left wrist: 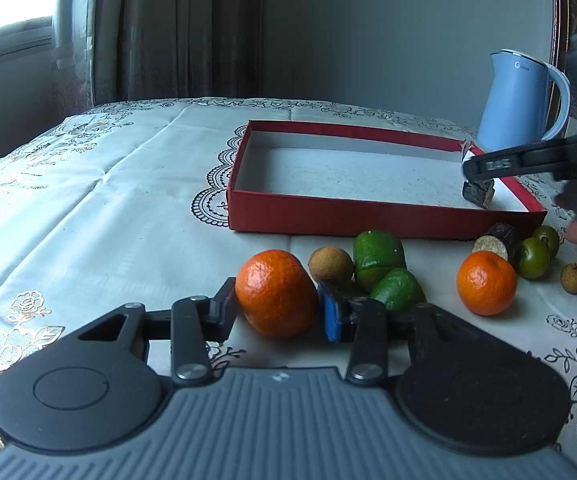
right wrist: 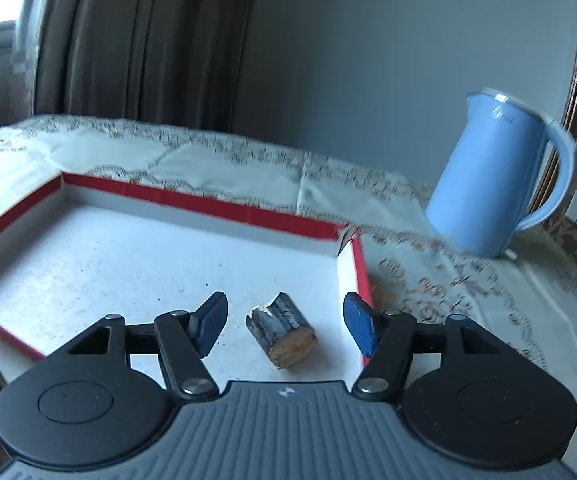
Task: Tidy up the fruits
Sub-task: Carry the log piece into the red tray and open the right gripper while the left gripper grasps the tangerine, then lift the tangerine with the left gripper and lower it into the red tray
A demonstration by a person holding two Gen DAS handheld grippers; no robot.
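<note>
White box floor [right wrist: 128, 264] bears a dark, bark-skinned chunk [right wrist: 282, 330] with orange cut end.

Between the left fingers [left wrist: 332, 312] sits a glossy, dimpled orange [left wrist: 275, 293]. The red cardboard box [right wrist: 248, 213] beyond looks matt, and the blue kettle [right wrist: 492, 176] is smooth plastic.

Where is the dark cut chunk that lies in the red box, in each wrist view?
Left wrist: dark chunk at far right, in the red box's right corner, under the right gripper.
Right wrist: dark chunk at bottom centre, between the open pads.
Shared landmark: blue kettle.
</note>
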